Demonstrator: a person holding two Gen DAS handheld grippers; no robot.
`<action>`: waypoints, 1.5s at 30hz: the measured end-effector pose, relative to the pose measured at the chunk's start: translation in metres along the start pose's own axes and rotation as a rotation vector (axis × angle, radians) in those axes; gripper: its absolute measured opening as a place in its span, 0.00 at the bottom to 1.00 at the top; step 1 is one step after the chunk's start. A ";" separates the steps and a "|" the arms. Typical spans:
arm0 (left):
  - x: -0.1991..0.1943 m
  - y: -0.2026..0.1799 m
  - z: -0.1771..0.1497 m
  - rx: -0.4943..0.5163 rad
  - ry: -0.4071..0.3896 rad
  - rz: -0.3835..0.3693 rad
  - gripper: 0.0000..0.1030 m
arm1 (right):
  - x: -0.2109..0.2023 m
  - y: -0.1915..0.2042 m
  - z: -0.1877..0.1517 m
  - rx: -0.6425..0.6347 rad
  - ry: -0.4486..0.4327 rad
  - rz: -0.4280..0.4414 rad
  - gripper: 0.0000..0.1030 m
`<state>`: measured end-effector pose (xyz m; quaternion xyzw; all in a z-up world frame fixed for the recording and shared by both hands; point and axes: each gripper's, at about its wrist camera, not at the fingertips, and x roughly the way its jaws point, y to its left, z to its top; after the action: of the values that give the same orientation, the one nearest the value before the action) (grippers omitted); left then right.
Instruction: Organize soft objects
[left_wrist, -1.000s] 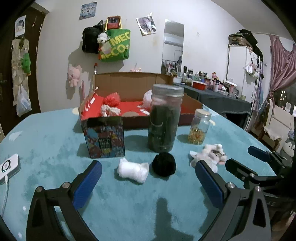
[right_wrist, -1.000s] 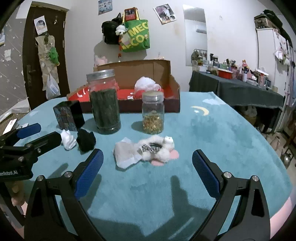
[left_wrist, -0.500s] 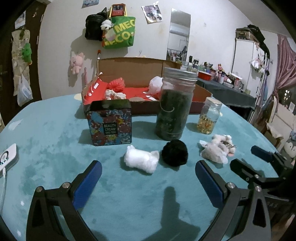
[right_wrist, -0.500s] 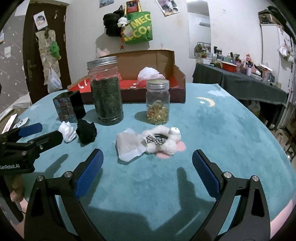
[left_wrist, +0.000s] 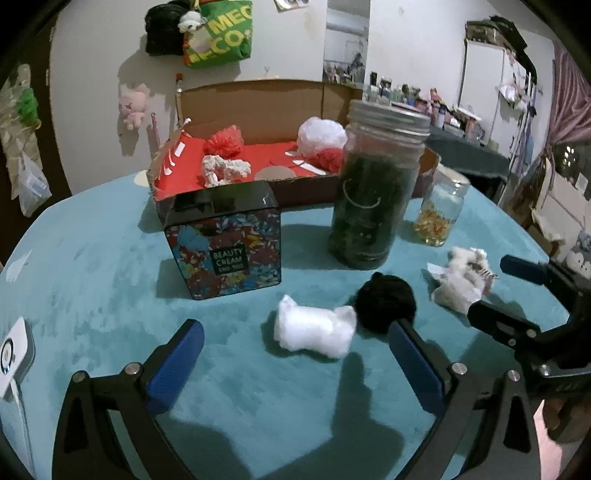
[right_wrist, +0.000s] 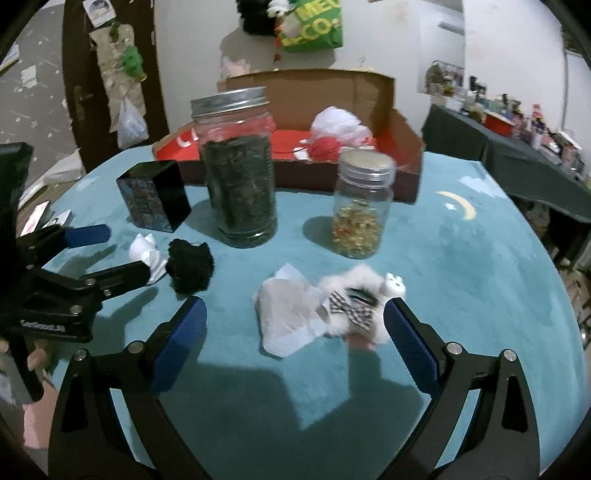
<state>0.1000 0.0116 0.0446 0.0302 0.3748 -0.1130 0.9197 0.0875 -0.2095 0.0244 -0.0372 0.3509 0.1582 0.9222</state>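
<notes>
While several soft pieces already sit in the cardboard box (left_wrist: 258, 110) at the far side of the surface (left_wrist: 110, 288) — a red pom (left_wrist: 224, 144), a white fluffy ball (left_wrist: 320, 133) and a pale plush (left_wrist: 225, 170) — I judge the job roughly half done. Three soft things are left outside it: a white cotton wad (left_wrist: 314, 326), a black pom (left_wrist: 386, 301) touching it on the right, and a white plush toy (right_wrist: 354, 306) with a paper tag, further right. My left gripper (left_wrist: 291, 354) is wide apart and empty, with the cotton wad just beyond its tips. My right gripper (right_wrist: 293, 328) is also spread and empty, its fingers on either side of the plush toy. Compared with a second ago, both grippers have moved forward and lower, so the wad and the plush now loom larger and nearer; nothing on the surface has shifted.
</notes>
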 end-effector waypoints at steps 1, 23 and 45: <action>0.003 0.002 0.001 0.006 0.011 -0.002 0.95 | 0.002 0.000 0.002 -0.003 0.008 0.010 0.95; 0.002 0.019 0.013 -0.033 0.051 -0.177 0.27 | 0.004 -0.004 0.009 -0.007 0.030 0.116 0.15; -0.004 0.010 0.025 -0.004 0.027 -0.212 0.27 | 0.002 -0.013 0.023 0.026 0.025 0.174 0.15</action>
<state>0.1166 0.0185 0.0650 -0.0099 0.3886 -0.2085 0.8975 0.1082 -0.2169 0.0399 0.0034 0.3661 0.2326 0.9010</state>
